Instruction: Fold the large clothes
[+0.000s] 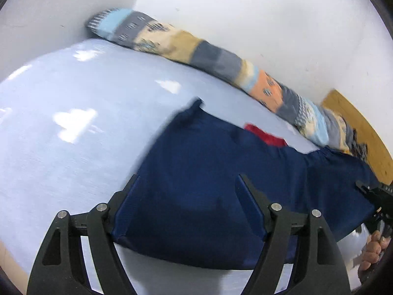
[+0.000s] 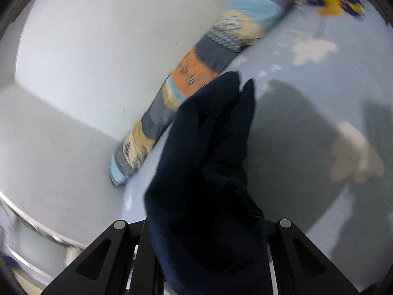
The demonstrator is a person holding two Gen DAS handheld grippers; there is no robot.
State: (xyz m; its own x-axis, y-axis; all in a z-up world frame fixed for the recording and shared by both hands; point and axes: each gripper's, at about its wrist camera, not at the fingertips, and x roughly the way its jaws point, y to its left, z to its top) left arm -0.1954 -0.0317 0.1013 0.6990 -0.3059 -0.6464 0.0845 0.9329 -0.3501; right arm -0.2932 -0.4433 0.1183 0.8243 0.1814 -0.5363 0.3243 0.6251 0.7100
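A large navy blue garment (image 1: 221, 172) lies spread on a light blue bed sheet (image 1: 73, 98), with a red patch (image 1: 266, 135) showing at its far edge. My left gripper (image 1: 188, 184) is open, its two fingers standing wide apart over the garment's near part. My right gripper (image 2: 203, 233) is shut on a bunch of the navy garment (image 2: 208, 159), which stands up from the jaws and hides the fingertips. The right gripper and the hand on it also show at the right edge of the left wrist view (image 1: 378, 196).
A long patchwork bolster (image 1: 196, 46) lies along the white wall (image 1: 270, 12) at the bed's far side; it also shows in the right wrist view (image 2: 196, 73). A wooden board (image 1: 358, 127) stands at the right. White cloud prints (image 2: 312, 49) dot the sheet.
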